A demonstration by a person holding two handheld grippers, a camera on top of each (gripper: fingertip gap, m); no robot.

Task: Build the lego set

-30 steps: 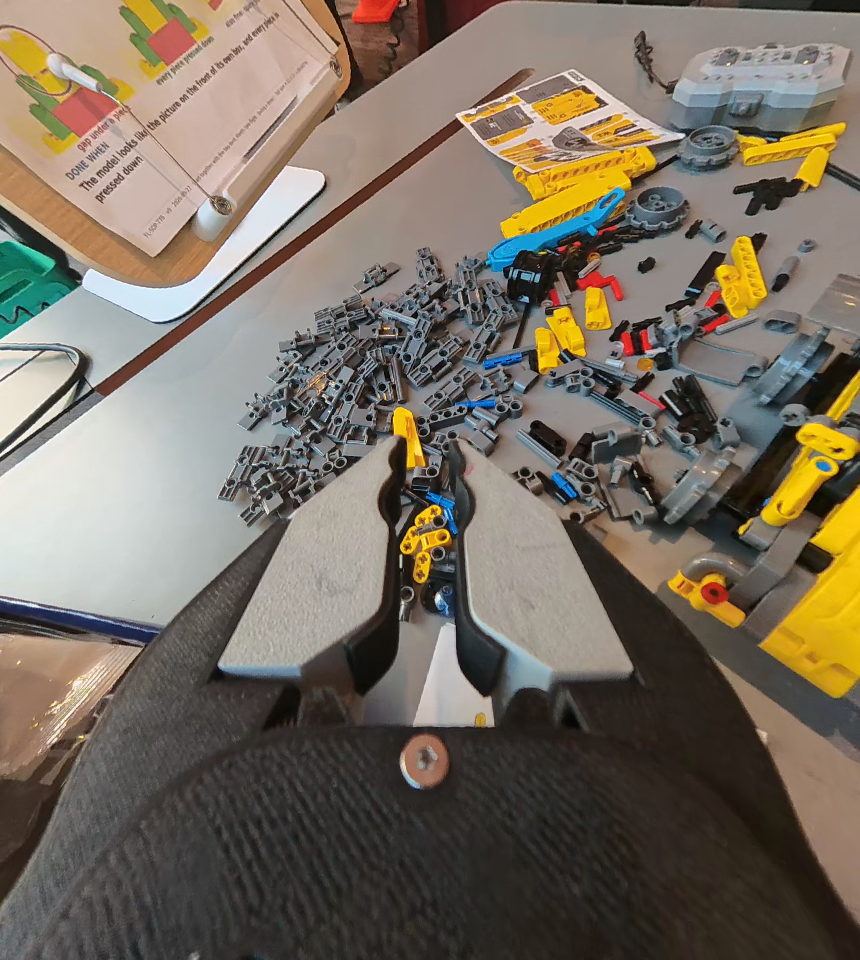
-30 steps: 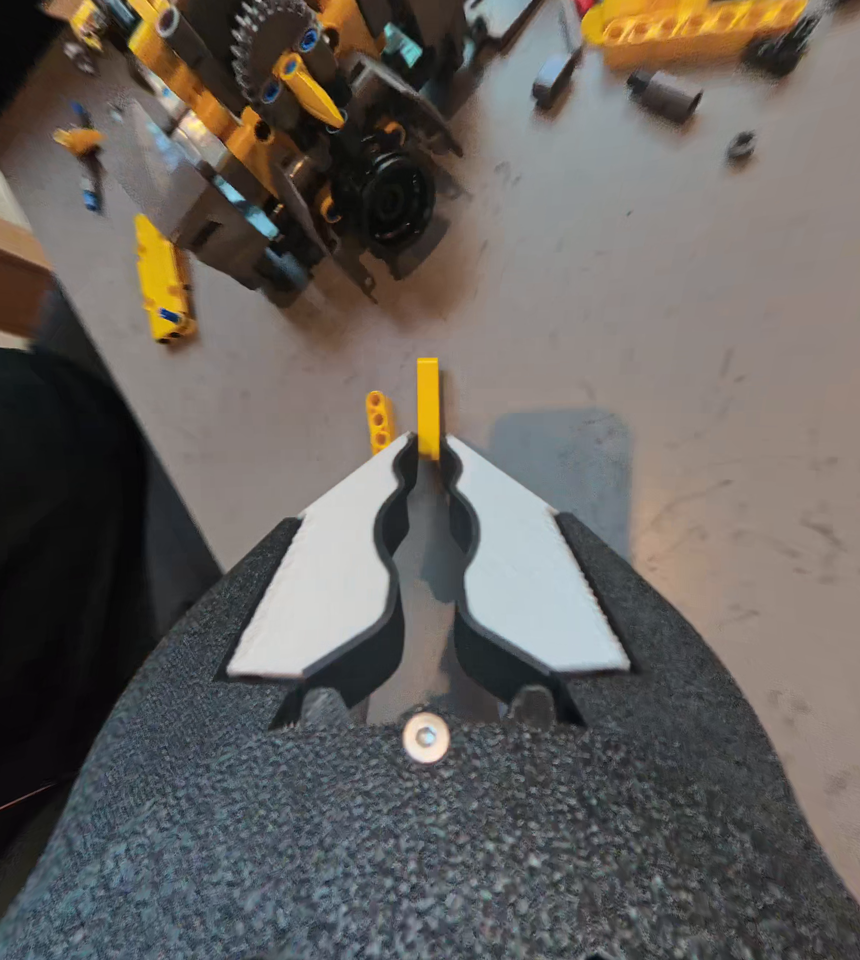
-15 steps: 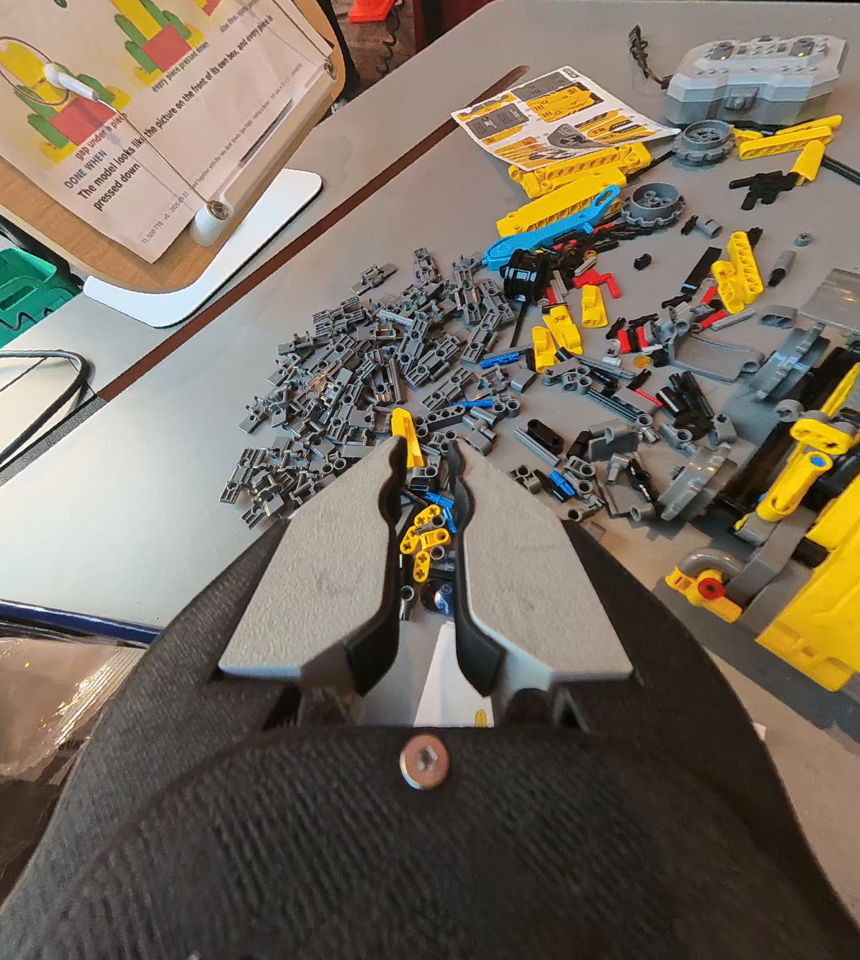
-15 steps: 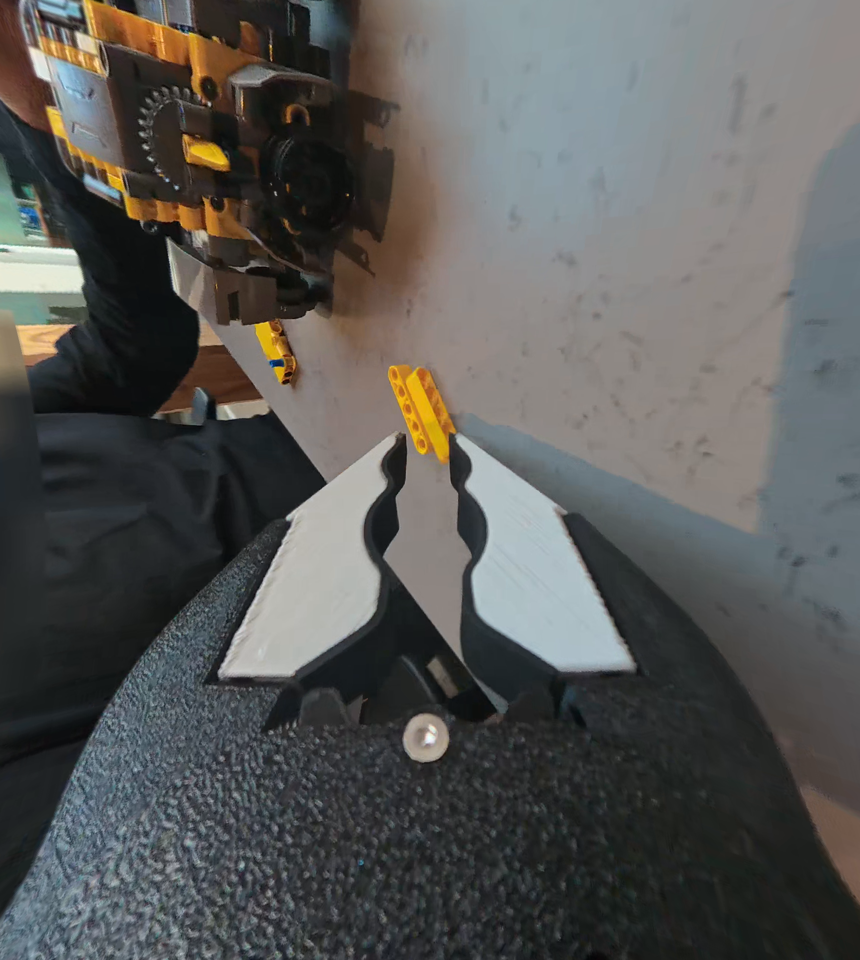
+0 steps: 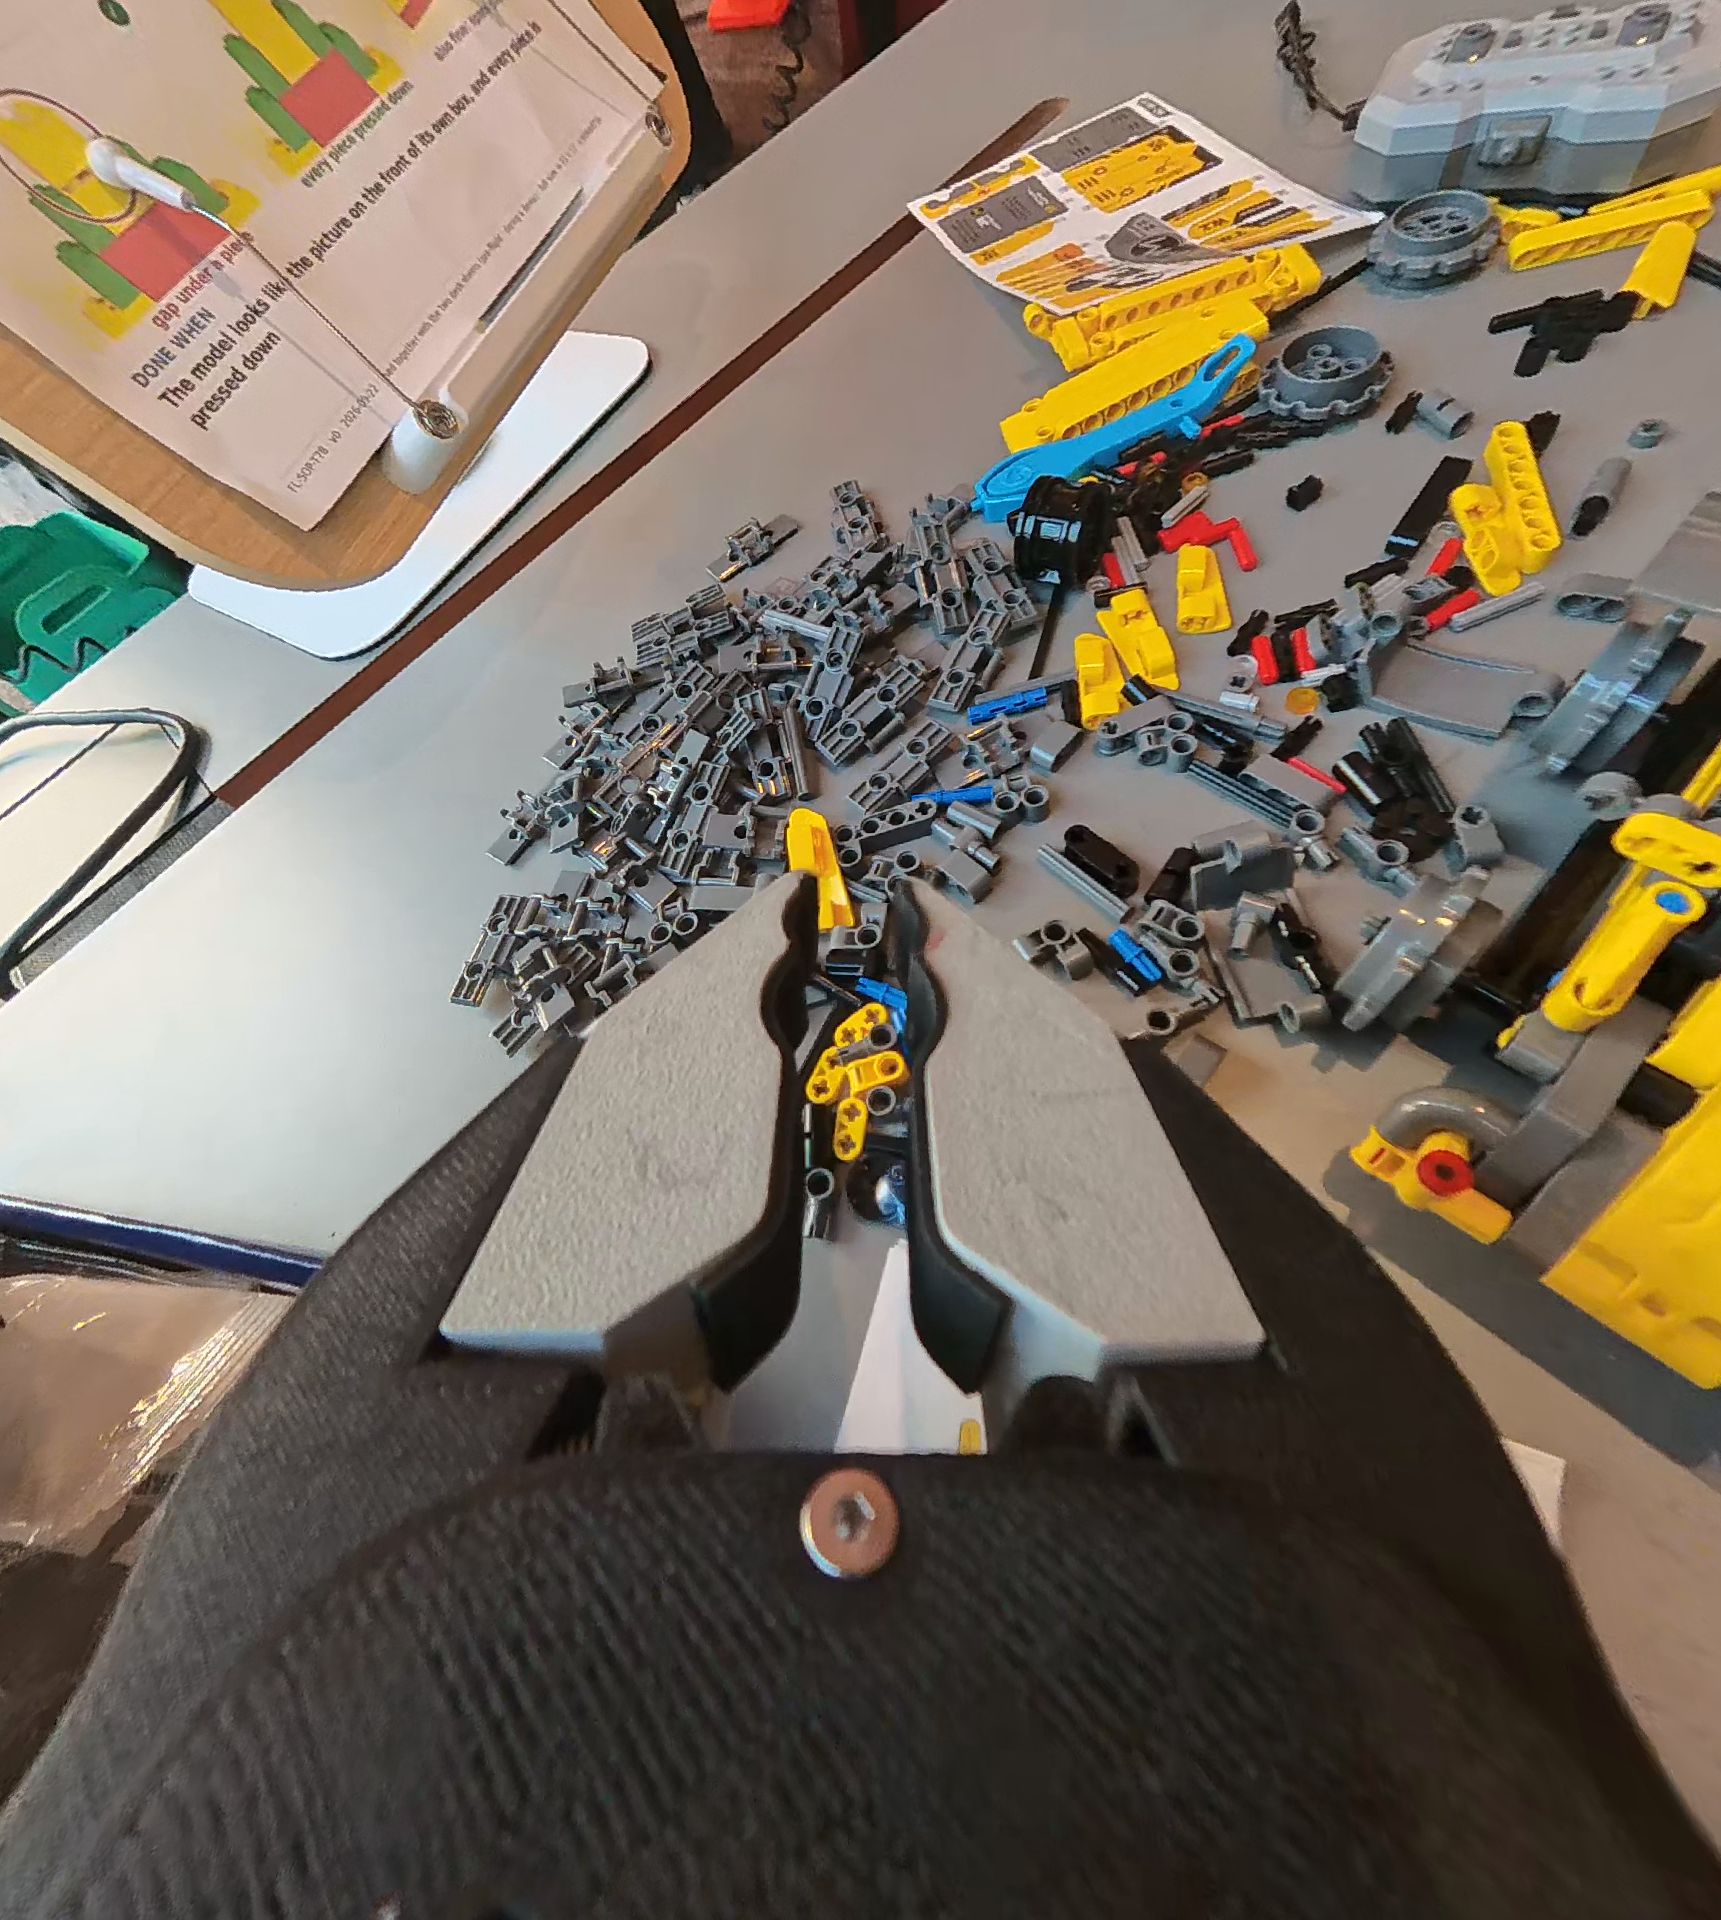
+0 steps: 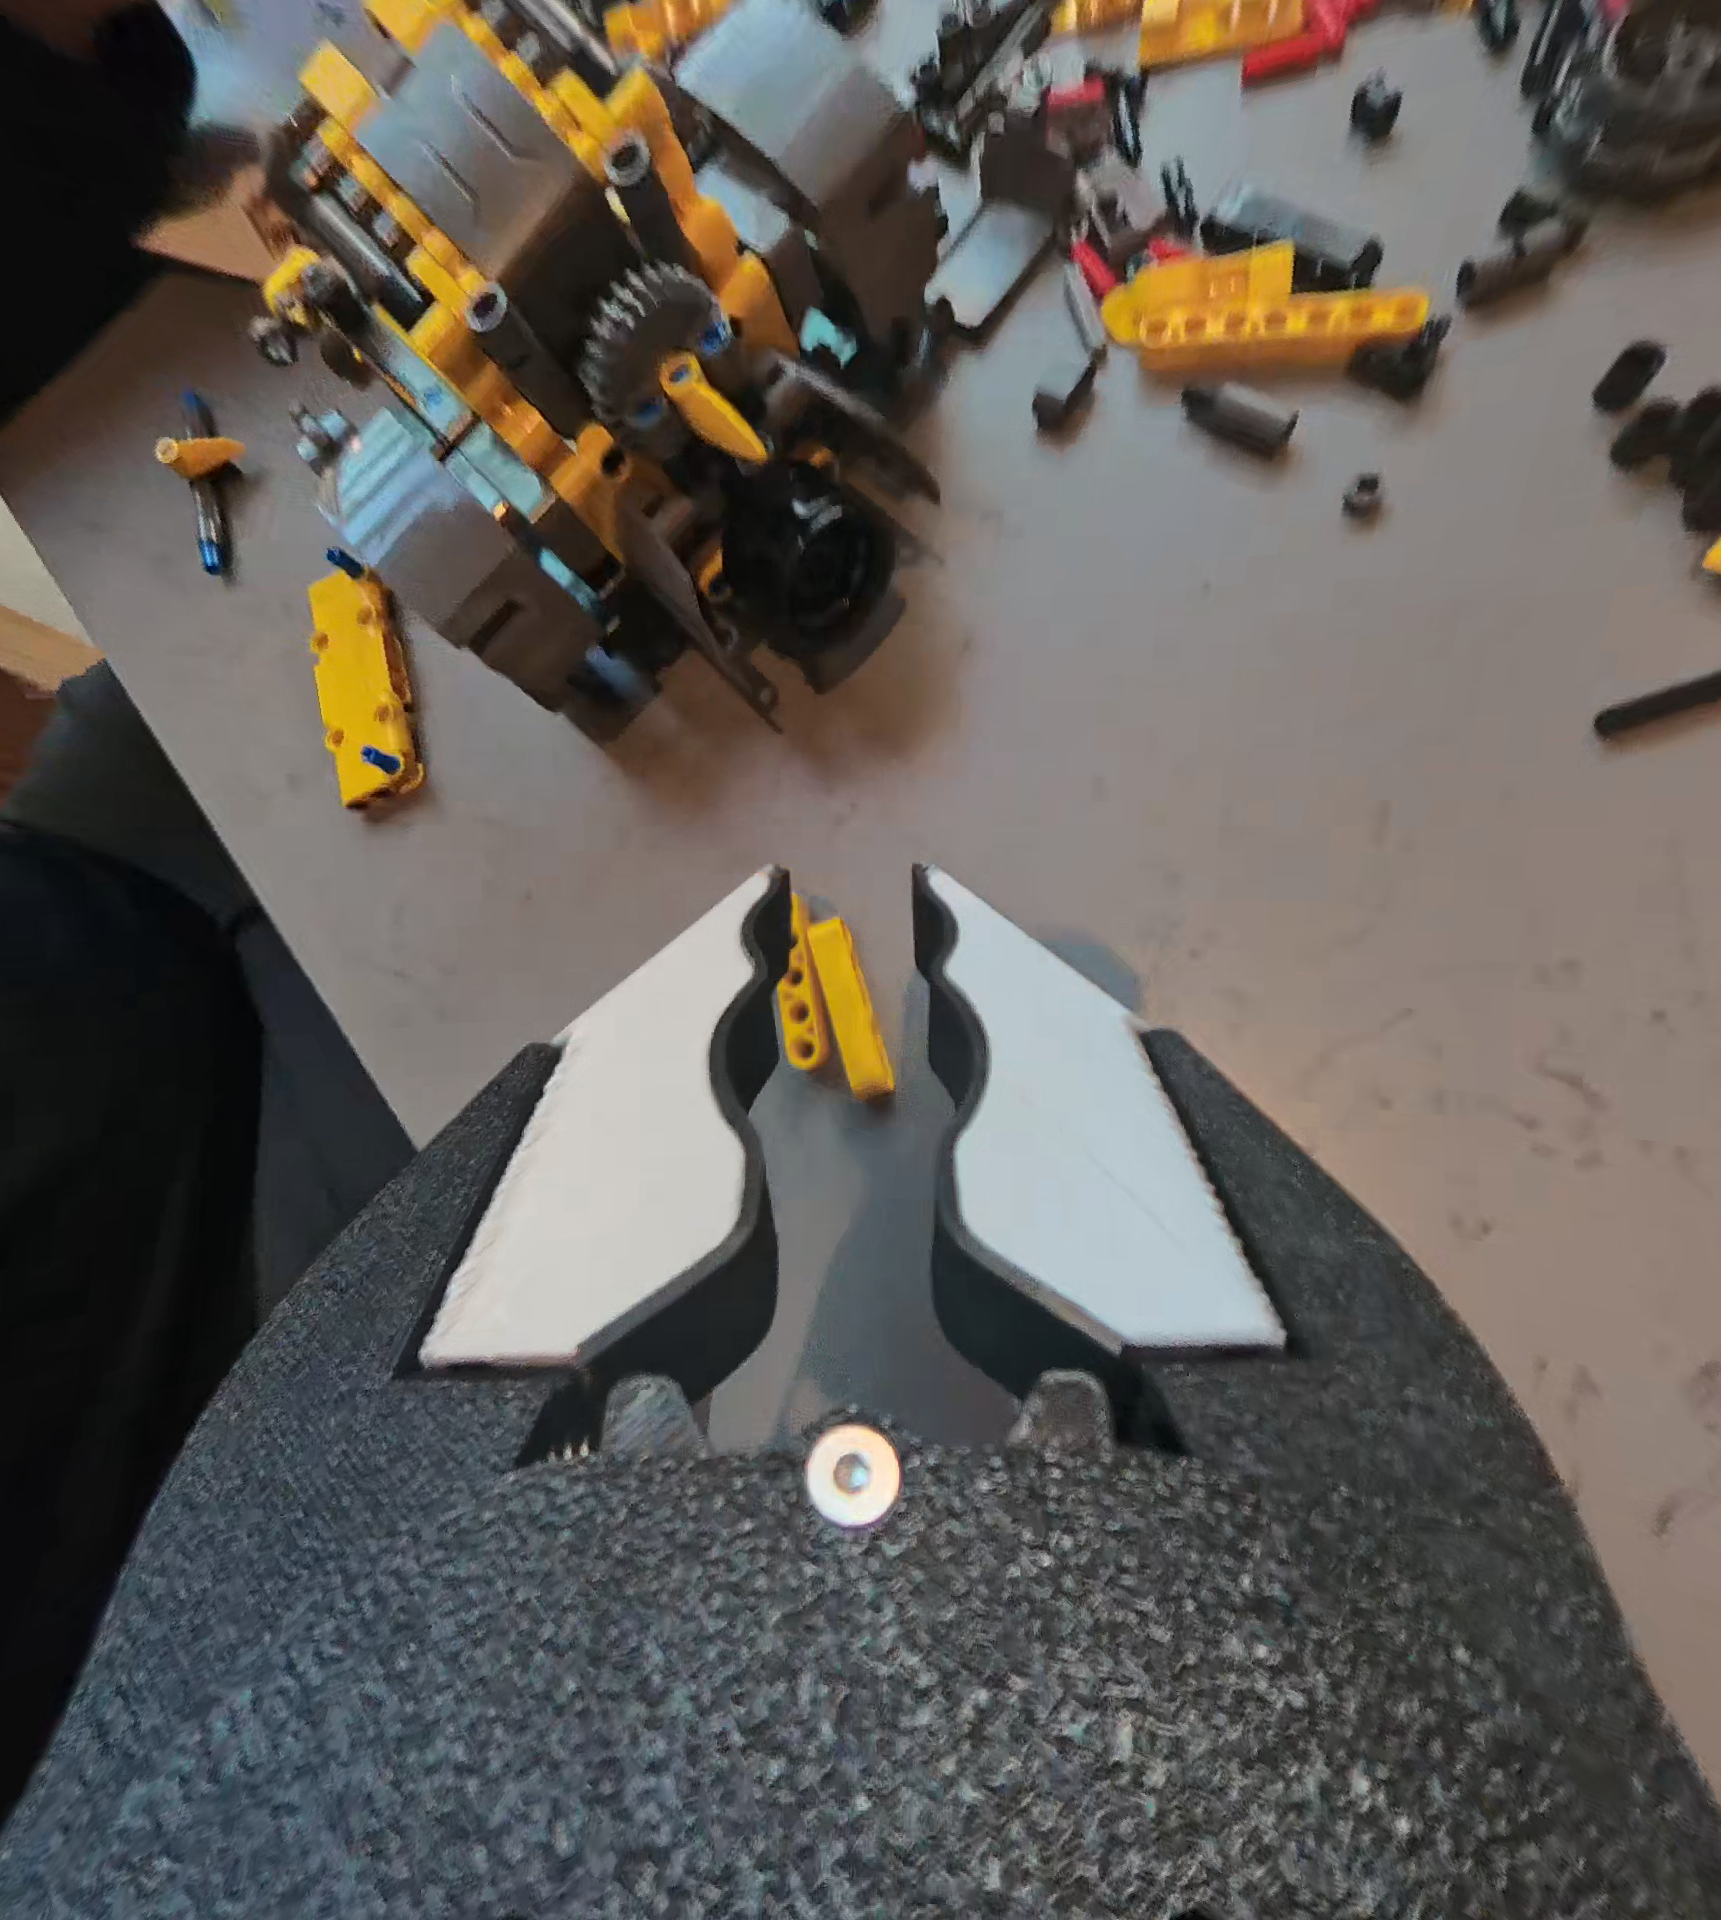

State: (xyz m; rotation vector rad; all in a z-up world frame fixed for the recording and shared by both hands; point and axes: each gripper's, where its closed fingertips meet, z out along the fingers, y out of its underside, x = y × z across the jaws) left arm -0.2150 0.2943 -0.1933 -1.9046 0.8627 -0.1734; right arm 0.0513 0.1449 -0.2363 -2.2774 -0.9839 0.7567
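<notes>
In the left wrist view my left gripper [image 5: 851, 894] hangs over a pile of small grey pieces [image 5: 731, 717], its jaws a narrow gap apart. A small yellow piece [image 5: 814, 857] sits at the left fingertip; I cannot tell if it touches. Small yellow connectors [image 5: 856, 1070] lie on the table below the gap. In the right wrist view my right gripper [image 6: 848, 883] is open. Two short yellow beams [image 6: 835, 1003] lie side by side on the grey table [image 6: 1251, 831] between its fingers, nearer the left one.
A half-built yellow and grey model [image 6: 565, 343] stands ahead of the right gripper and shows in the left view [image 5: 1666, 1143]. A loose yellow block [image 6: 362, 691] lies beside it. An instruction sheet on a stand [image 5: 264, 208], a booklet [image 5: 1126, 197] and a grey box [image 5: 1542, 94] are farther off. A dark sleeve [image 6: 25, 1143] fills the left edge. My hands' fingertips stand some 30 cm from each other. The loose yellow block [image 6: 362, 691] lies some 15 cm from my right tips, 25 cm from my left tips.
My right gripper was shut on a yellow beam, swung about, then opened; the beams now lie on the table between its fingers. The left gripper has barely moved.
</notes>
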